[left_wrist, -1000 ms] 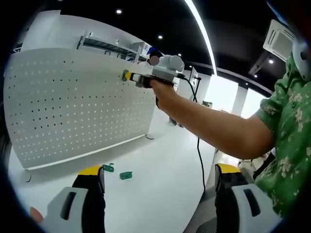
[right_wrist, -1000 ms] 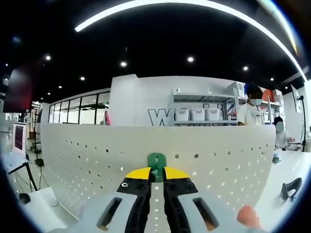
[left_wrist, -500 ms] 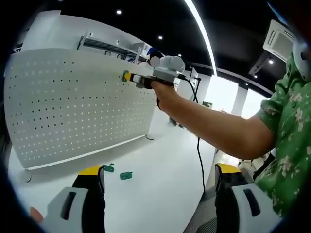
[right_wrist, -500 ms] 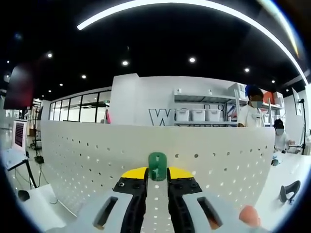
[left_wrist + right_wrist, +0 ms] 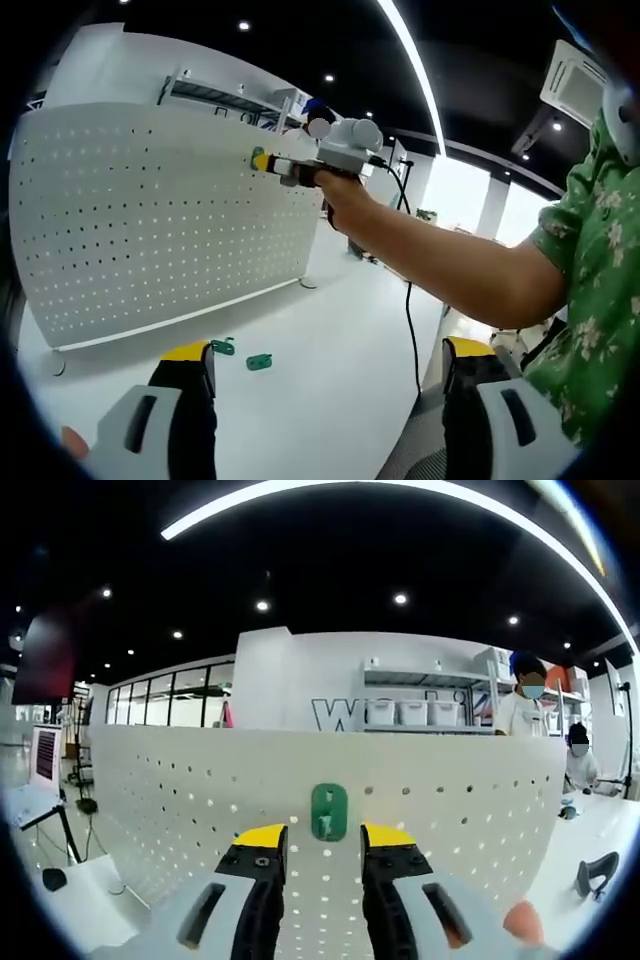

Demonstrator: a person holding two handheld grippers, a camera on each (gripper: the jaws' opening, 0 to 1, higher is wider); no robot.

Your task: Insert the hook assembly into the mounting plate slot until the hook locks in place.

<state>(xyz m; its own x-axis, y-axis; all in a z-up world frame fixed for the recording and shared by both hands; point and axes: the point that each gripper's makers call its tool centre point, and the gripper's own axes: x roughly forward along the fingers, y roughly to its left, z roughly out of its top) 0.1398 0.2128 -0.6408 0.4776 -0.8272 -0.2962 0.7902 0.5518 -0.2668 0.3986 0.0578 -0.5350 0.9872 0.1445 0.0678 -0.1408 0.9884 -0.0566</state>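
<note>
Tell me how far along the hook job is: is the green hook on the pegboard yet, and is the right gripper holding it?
Looks done: the green hook sits on the white pegboard near its top edge, apart from the jaws. In hand: nothing; the right gripper is open just below the hook. Left: two more green pieces lie on the floor beyond the open left gripper. Whether the hook has locked cannot be told.

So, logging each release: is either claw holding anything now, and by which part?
Nothing. The right claw stands open just short of the green hook on the pegboard; the left claw is open too.
</note>
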